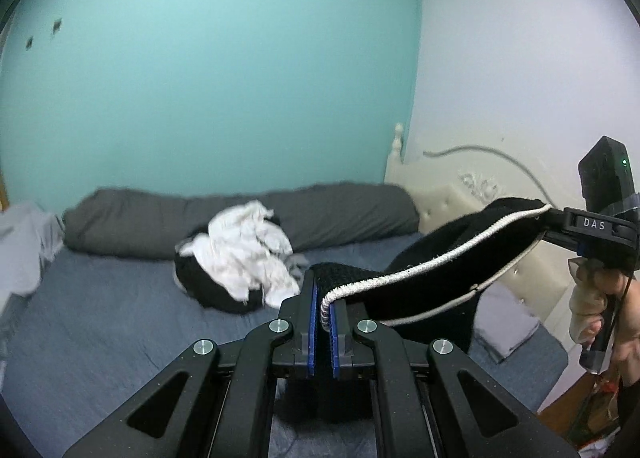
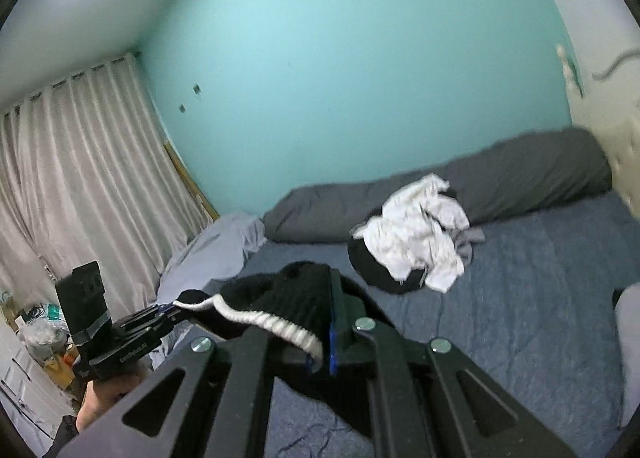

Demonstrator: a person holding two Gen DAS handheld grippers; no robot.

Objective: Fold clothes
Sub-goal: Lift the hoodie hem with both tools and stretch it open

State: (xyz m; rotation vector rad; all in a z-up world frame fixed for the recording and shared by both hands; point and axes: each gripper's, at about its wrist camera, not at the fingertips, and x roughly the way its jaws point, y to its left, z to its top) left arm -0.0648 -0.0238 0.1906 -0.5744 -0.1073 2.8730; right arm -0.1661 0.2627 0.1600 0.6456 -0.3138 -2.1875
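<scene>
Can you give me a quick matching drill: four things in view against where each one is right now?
Things:
1. black garment
2. white clothes
3. grey bolster
4. curtain

Places:
A. along the teal wall, at the far edge of the bed
B. stretched in the air between both grippers
C. heaped on the blue sheet, atop something black
D. hanging at the left, in the right wrist view

Pairs: 1-B, 2-C, 3-A, 4-D

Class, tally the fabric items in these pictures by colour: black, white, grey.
Black: 2, held garment and piled garment
White: 1, crumpled clothes
Grey: 1, bolster
Total: 4
</scene>
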